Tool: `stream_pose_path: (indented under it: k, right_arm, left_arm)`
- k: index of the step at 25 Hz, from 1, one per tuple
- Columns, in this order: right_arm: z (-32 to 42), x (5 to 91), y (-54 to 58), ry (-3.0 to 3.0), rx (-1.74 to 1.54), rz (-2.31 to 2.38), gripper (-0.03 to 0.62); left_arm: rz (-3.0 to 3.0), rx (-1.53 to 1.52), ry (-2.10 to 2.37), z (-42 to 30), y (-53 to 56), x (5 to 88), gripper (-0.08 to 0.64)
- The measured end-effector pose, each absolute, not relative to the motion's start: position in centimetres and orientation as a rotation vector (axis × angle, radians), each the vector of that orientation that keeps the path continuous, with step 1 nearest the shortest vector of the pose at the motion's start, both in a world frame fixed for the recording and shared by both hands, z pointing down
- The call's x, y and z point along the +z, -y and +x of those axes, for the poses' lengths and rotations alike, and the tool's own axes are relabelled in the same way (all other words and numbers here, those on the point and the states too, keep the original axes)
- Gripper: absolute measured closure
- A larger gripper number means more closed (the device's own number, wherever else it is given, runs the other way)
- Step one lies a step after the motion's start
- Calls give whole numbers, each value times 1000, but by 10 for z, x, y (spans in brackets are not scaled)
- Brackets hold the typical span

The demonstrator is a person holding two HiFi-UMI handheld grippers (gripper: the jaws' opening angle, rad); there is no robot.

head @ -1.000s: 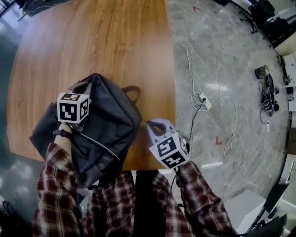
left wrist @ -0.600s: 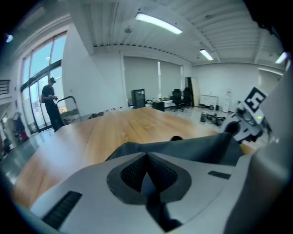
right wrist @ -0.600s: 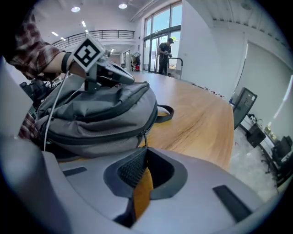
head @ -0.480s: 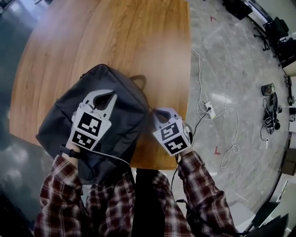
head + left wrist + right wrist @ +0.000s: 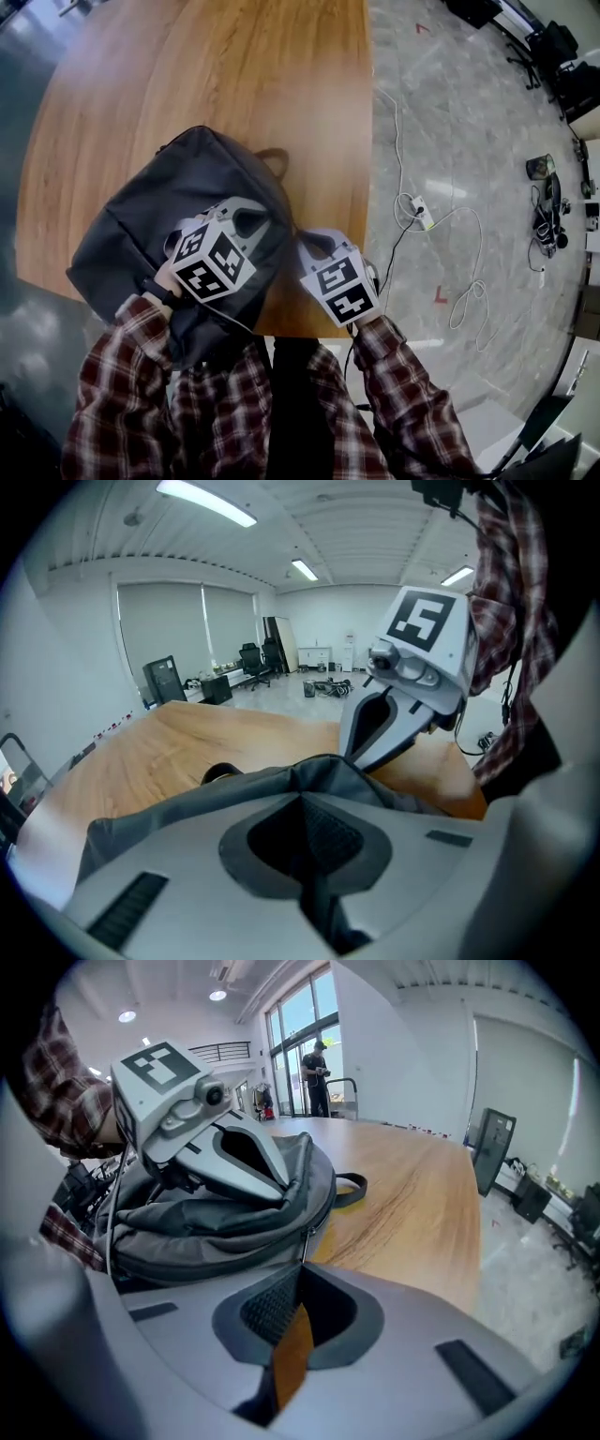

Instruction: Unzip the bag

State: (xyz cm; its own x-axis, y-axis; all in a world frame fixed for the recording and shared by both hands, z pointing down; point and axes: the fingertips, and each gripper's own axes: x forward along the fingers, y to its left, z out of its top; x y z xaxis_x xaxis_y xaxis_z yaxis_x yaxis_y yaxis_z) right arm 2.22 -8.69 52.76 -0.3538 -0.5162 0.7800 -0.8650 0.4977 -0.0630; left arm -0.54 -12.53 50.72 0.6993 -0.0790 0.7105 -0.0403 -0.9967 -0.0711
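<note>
A dark grey backpack (image 5: pixel 159 202) lies on the wooden table (image 5: pixel 234 84), overhanging its near edge, with its carry loop (image 5: pixel 272 159) pointing away from me. My left gripper (image 5: pixel 265 217) rests on the bag's right side, shut on a raised fold of its fabric (image 5: pixel 319 766). My right gripper (image 5: pixel 302 242) is at the bag's right edge, a little way from the left one. It is shut, with the thin metal zipper pull (image 5: pixel 306 1239) running into its tips. In the right gripper view the left gripper (image 5: pixel 279 1188) presses into the bag (image 5: pixel 216 1222).
The table's right edge (image 5: pixel 361 141) drops to a grey tiled floor with a power strip (image 5: pixel 417 208) and white cables. Office chairs (image 5: pixel 248 658) and desks stand far off. A person (image 5: pixel 321 1077) stands by the far windows.
My left gripper has swung from the bag's left side across its top to the right, close to the right gripper. The right gripper has barely moved.
</note>
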Motion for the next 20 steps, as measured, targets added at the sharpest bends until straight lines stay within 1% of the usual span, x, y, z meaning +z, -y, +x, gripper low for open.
stream_pose_path:
  k: [10, 20]
  right_arm:
    - [6, 517, 26, 2065, 711, 1172, 581]
    - [-33, 509, 8, 2122, 750, 1161, 581]
  left_arm:
    - [-2900, -1238, -185, 23, 157, 513, 551]
    - [-2986, -1247, -342, 40, 206, 519, 551]
